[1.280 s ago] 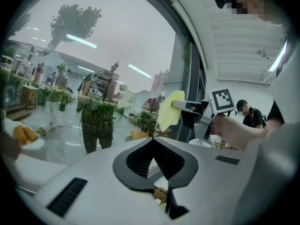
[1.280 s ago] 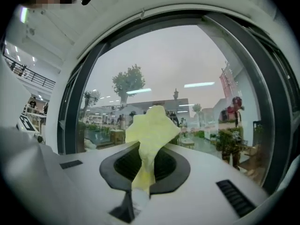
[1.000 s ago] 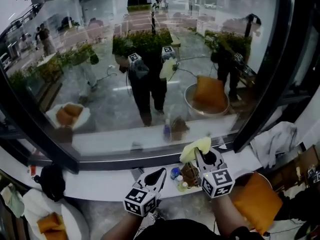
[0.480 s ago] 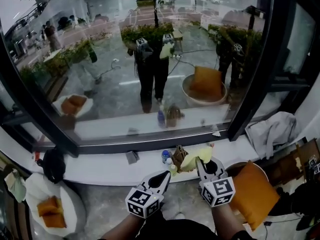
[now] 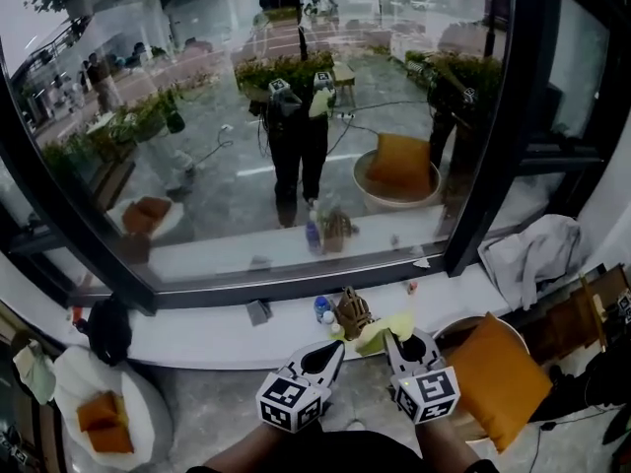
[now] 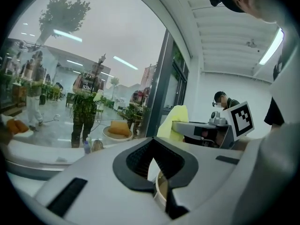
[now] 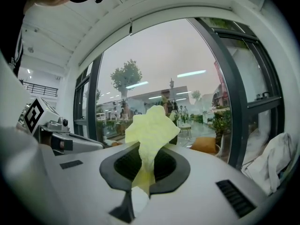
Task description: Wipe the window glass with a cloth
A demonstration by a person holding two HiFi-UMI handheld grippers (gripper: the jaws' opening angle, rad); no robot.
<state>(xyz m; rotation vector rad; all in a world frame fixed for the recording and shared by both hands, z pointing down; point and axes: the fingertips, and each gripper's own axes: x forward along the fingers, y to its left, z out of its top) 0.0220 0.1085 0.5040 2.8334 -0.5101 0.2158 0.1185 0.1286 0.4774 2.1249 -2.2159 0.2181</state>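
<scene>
Jaws: right gripper [image 7: 142, 175] pinches cloth [image 7: 151, 125]; left gripper [image 6: 153, 167] closed, empty.

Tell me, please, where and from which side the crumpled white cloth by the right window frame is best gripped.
Probably pinch a raised fold on top of the white cloth, coming from above: it lies in a loose heap with ridges standing up. Use the left gripper, which is shut and empty; the right gripper holds the yellow cloth.
</scene>
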